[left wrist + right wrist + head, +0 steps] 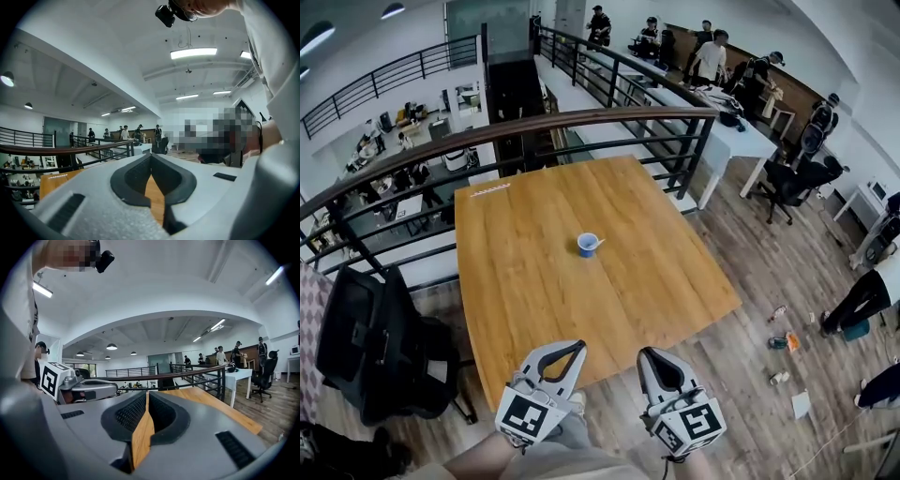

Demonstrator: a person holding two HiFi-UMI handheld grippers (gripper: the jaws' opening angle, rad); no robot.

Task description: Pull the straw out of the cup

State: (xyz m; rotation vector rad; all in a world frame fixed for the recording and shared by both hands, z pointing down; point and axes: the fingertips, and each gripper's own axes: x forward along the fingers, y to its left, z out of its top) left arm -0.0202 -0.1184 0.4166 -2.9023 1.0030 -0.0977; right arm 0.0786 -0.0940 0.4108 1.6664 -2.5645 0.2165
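A small blue cup [588,245] stands near the middle of the wooden table [525,300], with a pale straw [598,245] leaning out of it to the right. Both grippers hang at the table's near edge, well short of the cup. My left gripper [578,346] is shut, tips touching, with nothing between them [151,157]. My right gripper [646,353] beside it is shut and empty too [146,393]. Neither gripper view shows the cup; only table wood shows through the gaps behind the tips.
A dark metal railing [581,122] runs behind the table over a drop to a lower floor. A black office chair [375,337] stands at the left. A thin white strip [491,189] lies at the table's far left corner. Litter [783,342] lies on the floor at right.
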